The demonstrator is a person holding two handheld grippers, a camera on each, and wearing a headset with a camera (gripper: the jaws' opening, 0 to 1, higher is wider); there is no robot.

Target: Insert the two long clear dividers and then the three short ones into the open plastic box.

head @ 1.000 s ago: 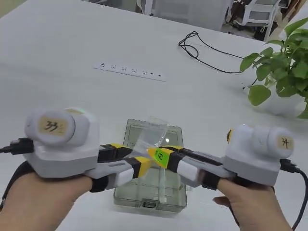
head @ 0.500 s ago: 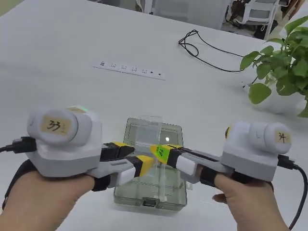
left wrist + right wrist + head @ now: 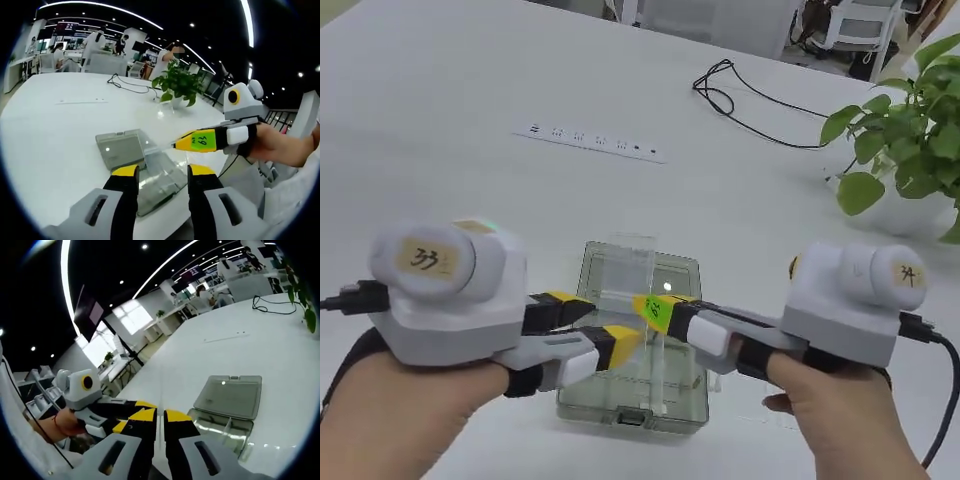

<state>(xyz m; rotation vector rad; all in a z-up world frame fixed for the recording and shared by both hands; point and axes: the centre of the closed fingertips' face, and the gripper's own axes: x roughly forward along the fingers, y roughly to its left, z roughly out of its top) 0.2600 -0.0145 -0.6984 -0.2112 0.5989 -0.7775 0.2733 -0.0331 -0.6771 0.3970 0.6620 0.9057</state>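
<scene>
**White counter, clear divider upright over the open box**

Head view: the right gripper (image 3: 655, 310) has its fingers pinched on a clear divider (image 3: 632, 262), which stands upright over the open plastic box (image 3: 620, 412). The left gripper (image 3: 592, 322) sits just beside it.

Left gripper view: its own fingers stand apart, with the divider (image 3: 156, 162) just beyond them.

Right gripper view: the fingers are almost closed on the divider's thin edge, with the box (image 3: 245, 440) ahead.

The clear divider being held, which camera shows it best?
The left gripper view: the clear divider shows its flat face there, pinched by the right gripper over the open box. The head view shows it upright but faint against the lid; the right gripper view sees it edge-on, a thin line between its fingers.
</scene>
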